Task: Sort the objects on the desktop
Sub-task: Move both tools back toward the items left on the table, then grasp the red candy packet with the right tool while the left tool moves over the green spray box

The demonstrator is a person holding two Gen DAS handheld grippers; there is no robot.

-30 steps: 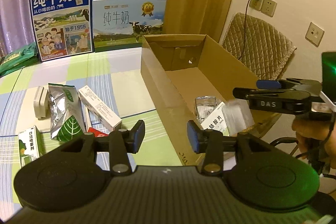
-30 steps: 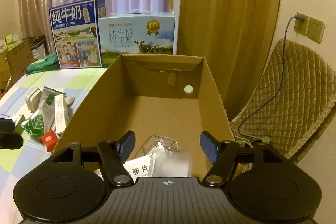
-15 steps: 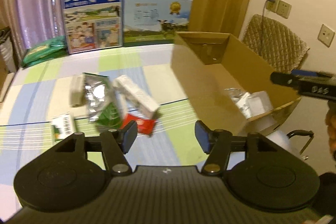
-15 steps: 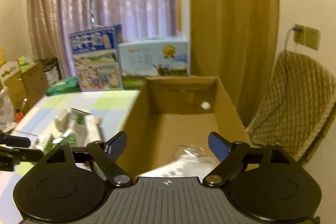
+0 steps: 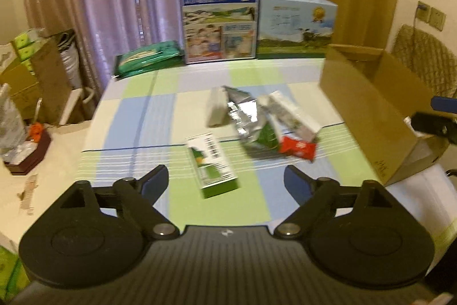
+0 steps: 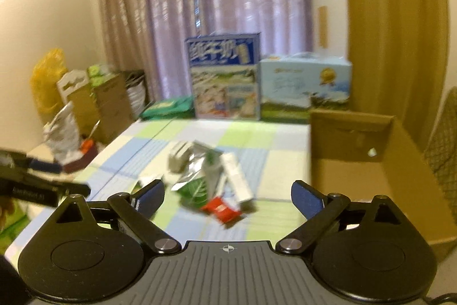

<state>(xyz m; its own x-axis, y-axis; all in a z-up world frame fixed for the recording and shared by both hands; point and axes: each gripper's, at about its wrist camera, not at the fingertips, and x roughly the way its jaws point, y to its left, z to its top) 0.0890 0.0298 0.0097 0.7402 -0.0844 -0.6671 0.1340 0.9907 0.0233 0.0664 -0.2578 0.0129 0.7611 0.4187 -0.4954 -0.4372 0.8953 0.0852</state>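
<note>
Both grippers are swinging away from the brown cardboard box (image 5: pixel 368 110) toward the checkered table (image 5: pixel 137 119). Left gripper (image 5: pixel 225 180) is spread wide and empty, the small green-and-white carton (image 5: pixel 211 163) lying just ahead between its fingers. Right gripper (image 6: pixel 227 195) is gaping open too.

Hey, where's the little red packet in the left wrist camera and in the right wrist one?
Left wrist view: the red packet lies right of centre on the checked tablecloth, at the near end of the pile.
Right wrist view: it sits near the middle, low, between the open gripper fingers.
Shared landmark: the silver and green pouch touching its left side.
</note>
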